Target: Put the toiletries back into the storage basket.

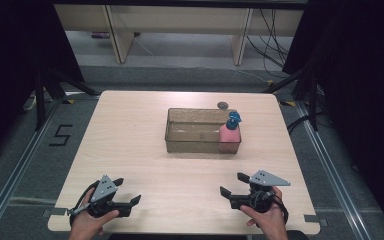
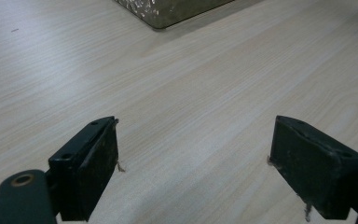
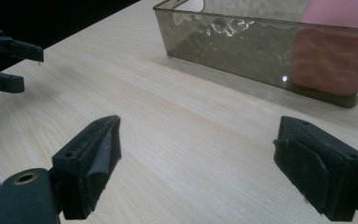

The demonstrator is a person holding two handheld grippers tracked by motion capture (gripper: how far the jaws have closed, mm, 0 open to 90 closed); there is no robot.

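Bare tabletop [image 1: 180, 170] lies between the left tool [image 1: 128, 192] and right tool [image 1: 229, 184], both w/ jaws spread wide & nothing between them. Ahead, mid-table, a clear bin [image 1: 195, 142] blocks the straight path; a pink bottle [image 1: 229, 134] w/ blue cap stands in its right end. Wide open strips run left & right of the bin. A small dark disc [image 1: 223, 105] sits just behind it.
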